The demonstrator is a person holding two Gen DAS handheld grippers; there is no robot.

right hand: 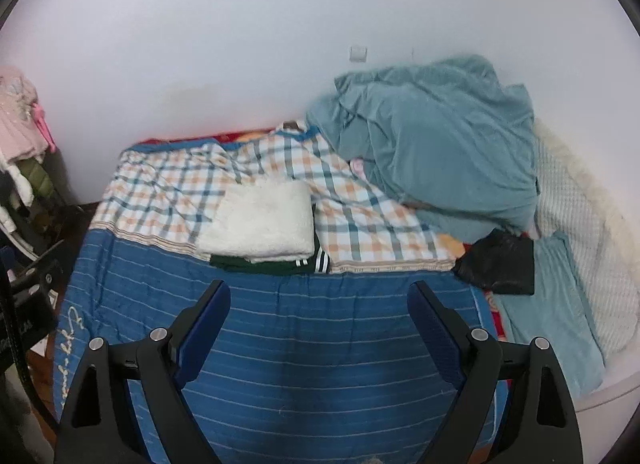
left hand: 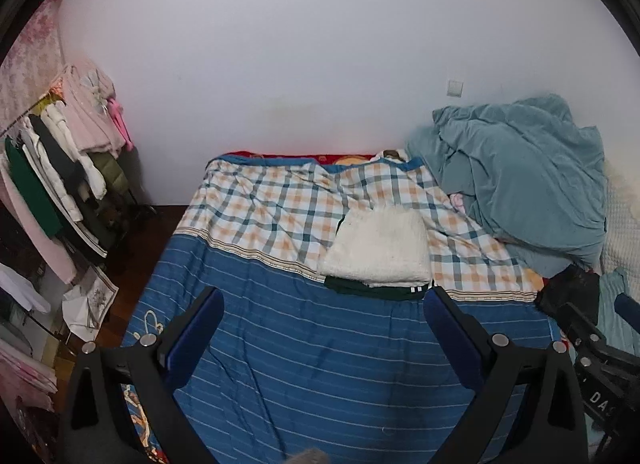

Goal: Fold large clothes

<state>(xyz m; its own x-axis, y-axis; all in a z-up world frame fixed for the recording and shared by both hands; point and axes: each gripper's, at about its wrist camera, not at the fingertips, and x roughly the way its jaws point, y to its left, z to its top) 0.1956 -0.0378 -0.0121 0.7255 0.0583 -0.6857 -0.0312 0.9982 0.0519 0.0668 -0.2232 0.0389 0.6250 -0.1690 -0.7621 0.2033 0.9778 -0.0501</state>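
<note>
The left gripper is held spread wide with nothing between its fingers, above the blue striped quilt. The right gripper is likewise spread and unloaded over that quilt. A folded white fleece garment is stacked on a folded dark green garment at the quilt's far edge. A crumpled teal blanket is heaped beyond, right of the quilt.
</note>
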